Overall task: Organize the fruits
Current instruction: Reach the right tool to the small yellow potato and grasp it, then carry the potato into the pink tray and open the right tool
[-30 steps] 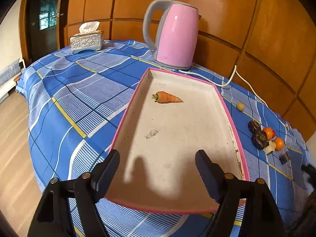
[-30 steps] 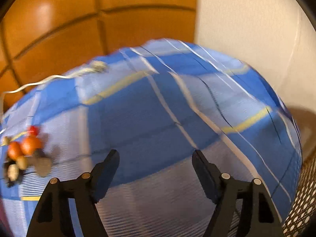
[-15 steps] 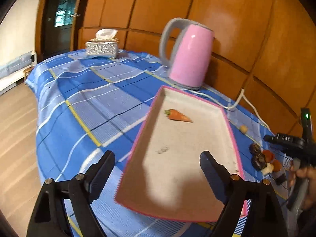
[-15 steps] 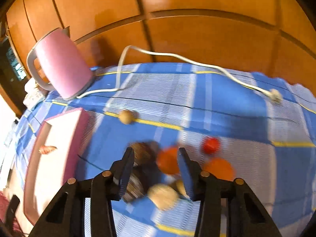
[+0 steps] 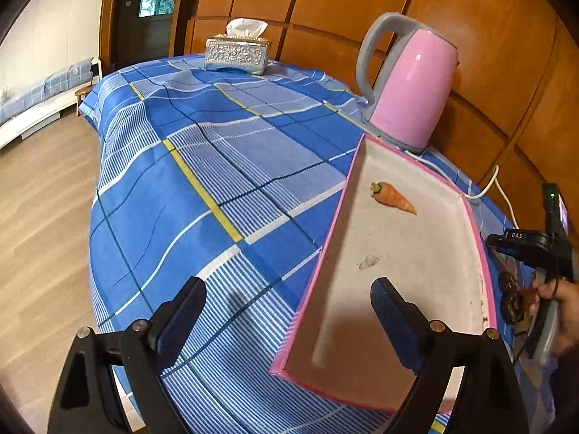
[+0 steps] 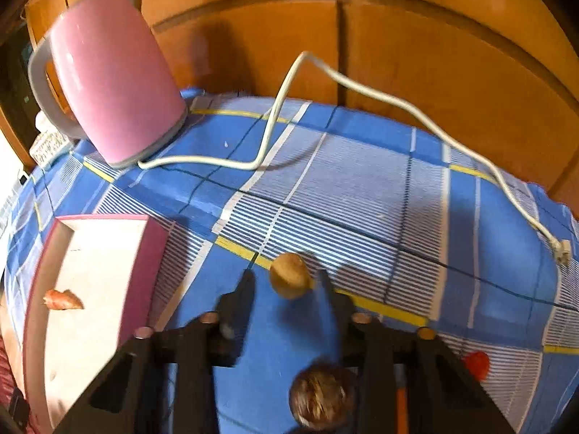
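the step in hand looks like picking up the small round tan fruit (image 6: 289, 281) from the blue checked tablecloth (image 6: 362, 195) so that it can go into the shallow white rectangular tray with a pink rim (image 5: 416, 253). the right gripper (image 6: 285, 275) has its jaws drawn in narrow, and the fruit sits right between the very tips. the right pad seems to press on it; blur leaves the contact on the left pad less sure. this appears to be a pinch on the fruit, but a shallow one.

to do it well, the grip should sit across the widest part of the fruit, not on its near edge, since a round, smooth thing held at the tips can squirt forward. a straight lift before any swing toward the tray would keep it from rolling out, and it should clear the white power cord (image 6: 362, 86) and the pink electric kettle (image 6: 112, 79).

the tray lies to the left of the right gripper, with a small orange carrot (image 5: 392, 199) in it already. a brown round fruit (image 6: 322, 398) lies under the gripper's body, and a small red one (image 6: 476, 363) off to its right.

the left gripper (image 5: 287, 289) hangs over the tray's near corner; its jaws have just been opening and stand wide with nothing between them.
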The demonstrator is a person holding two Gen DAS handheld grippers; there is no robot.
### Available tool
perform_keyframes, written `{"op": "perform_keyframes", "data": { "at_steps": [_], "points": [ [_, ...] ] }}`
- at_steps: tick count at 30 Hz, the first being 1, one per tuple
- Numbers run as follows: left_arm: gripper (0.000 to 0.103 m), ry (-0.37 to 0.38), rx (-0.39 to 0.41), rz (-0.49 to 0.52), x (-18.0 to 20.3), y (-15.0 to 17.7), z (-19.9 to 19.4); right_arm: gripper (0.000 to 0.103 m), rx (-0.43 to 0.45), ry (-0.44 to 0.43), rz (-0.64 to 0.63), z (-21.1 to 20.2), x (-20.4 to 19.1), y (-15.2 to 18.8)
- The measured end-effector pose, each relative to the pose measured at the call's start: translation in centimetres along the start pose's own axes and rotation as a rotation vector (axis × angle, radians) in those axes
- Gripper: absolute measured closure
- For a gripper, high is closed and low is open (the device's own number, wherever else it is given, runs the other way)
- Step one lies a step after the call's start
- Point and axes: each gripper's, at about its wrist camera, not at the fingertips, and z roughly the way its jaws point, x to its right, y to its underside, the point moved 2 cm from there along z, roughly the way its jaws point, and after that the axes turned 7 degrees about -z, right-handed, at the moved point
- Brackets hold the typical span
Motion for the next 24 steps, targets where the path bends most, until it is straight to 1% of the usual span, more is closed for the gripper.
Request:
{"op": "perform_keyframes", "data": {
  "at_steps": [1,4,7,9,12,15,18,22,24],
  "points": [
    [0.010,-0.002,-0.005,-0.004,-0.1,0.0,0.1,0.078,-0.008,0.016,-0.008,0.3,0.0,0.0],
    [0.010,-0.007,-0.013,-0.014,-0.2,0.1,0.3,0.078,0.004,0.007,-0.005,-0.3,0.2,0.1],
    [0.010,-0.006,-0.023,-0.019,-0.3,0.3,0.5,0.078,0.045,-0.038,-0.012,-2.4,0.0,0.7],
    [0.010,-0.006,-0.040,-0.025,-0.3,0.4,0.8,0.078,0.070,-0.089,-0.043,-4.2,-0.9,1.4],
    [0.010,-0.003,-0.056,-0.027,-0.2,0.7,0.9,0.078,0.100,-0.195,-0.094,-6.3,-3.0,2.2],
    [0.010,0.010,-0.056,-0.020,0.0,0.9,0.6,0.078,0.103,-0.269,-0.165,-7.3,-6.1,2.8],
    [0.009,0.021,-0.056,-0.002,0.5,1.3,0.2,0.078,0.091,-0.292,-0.225,-7.2,-9.4,3.4],
    [0.009,0.037,-0.058,0.016,0.9,1.6,-0.2,0.078,0.076,-0.317,-0.241,-6.6,-12.2,3.7],
    [0.008,0.043,-0.053,0.019,0.9,1.6,-0.4,0.078,0.064,-0.305,-0.238,-6.2,-12.9,3.8]
  ]
}}
